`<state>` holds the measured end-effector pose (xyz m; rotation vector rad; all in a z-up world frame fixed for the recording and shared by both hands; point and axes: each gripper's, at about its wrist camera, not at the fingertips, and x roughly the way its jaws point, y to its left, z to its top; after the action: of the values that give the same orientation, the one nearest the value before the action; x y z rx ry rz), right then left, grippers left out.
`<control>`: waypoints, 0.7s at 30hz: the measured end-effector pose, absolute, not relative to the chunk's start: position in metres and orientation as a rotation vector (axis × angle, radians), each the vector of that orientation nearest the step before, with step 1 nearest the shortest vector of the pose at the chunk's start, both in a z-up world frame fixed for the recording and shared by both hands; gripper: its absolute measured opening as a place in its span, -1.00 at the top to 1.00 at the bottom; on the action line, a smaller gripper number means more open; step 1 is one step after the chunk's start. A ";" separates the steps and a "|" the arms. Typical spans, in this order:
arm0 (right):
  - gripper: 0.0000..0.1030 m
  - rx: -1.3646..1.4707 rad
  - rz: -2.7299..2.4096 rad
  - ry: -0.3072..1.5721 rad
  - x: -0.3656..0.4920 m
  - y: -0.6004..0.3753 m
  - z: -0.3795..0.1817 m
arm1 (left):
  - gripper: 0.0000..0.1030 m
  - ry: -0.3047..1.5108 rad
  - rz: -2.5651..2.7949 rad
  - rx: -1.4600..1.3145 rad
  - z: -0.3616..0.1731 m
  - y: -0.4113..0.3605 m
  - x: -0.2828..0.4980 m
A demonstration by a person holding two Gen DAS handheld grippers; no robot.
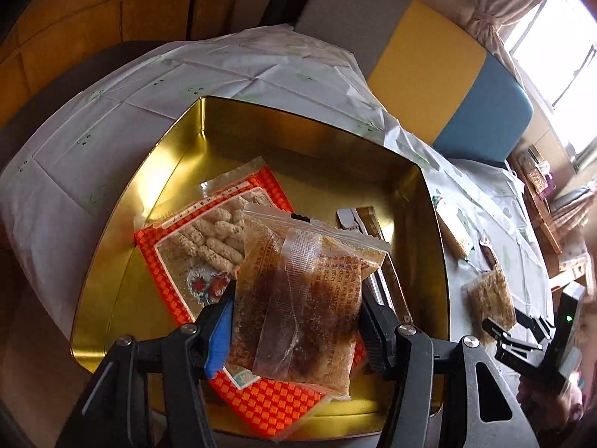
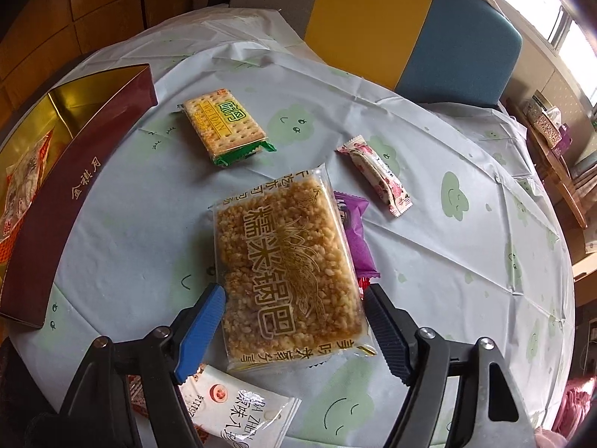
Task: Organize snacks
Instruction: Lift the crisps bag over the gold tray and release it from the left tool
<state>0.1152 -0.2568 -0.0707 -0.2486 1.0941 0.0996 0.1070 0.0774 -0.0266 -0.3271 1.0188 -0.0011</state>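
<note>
Fingers [image 1: 294, 298] tilted down over tin [image 1: 335, 149], clamping brown packet [image 1: 306, 291].

black gripper [image 1: 294, 321] frames, silver screws, one blue pad, one black

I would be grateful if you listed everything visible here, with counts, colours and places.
Tin box: one, gold inside, maroon outside, left on table.
Orange checked packet: one, in the box.
Clear brown-filled packet: one, between the left jaws, over the box.
Rice cake packet: one, golden, on the table between the right jaws.
Cracker packet: one, yellow-green, beside the box.
Pink bar: one, right of the crackers.
Purple packet: one, partly under the rice cake.
White packet: one, near edge.
Tablecloth: one, pale, green clouds.
Chair: one, grey, yellow, blue.
Left gripper: holding.
Right gripper: open.
</note>
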 end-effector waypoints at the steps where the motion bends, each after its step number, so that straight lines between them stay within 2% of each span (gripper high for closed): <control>1: -0.51 -0.253 0.099 1.092 0.115 -0.256 -0.070 | -0.16 1.014 0.003 -0.325 -0.025 0.077 0.111; 6: -0.51 -0.257 0.097 1.092 0.116 -0.256 -0.071 | -0.19 0.973 0.010 -0.264 -0.012 0.062 0.148; 9: -0.51 -0.257 0.097 1.092 0.116 -0.257 -0.070 | -0.42 0.953 0.045 -0.247 -0.007 0.058 0.159; 21: -0.52 -0.279 0.115 1.081 0.114 -0.253 -0.069 | -0.43 0.924 0.020 -0.065 -0.024 0.033 0.094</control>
<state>0.1145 -0.2530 -0.0692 -0.2792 1.0814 0.1152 0.0938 0.0334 -0.0238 -0.0646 0.9243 0.0196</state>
